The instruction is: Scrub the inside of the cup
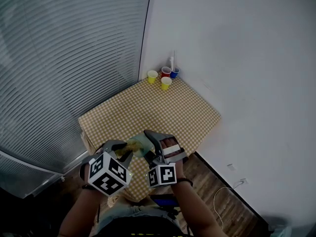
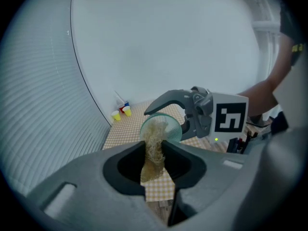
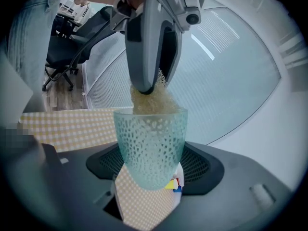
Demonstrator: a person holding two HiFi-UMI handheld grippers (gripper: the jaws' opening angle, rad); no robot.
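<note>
Left gripper [image 2: 154, 154]: pinched on loofah [image 2: 155, 131]
Right gripper [image 3: 151, 170]: clamped round cup [image 3: 150, 138]
Risk: cup could be levered loose by off-centre scrubbing

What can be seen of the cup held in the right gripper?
The cup is translucent pale green, plastic by its look, with a dimpled wall tapering to a narrower base. The right gripper clamps its lower sides, above the checked table. Its mouth faces the left gripper, whose fibrous tan scrubber reaches inside.
</note>
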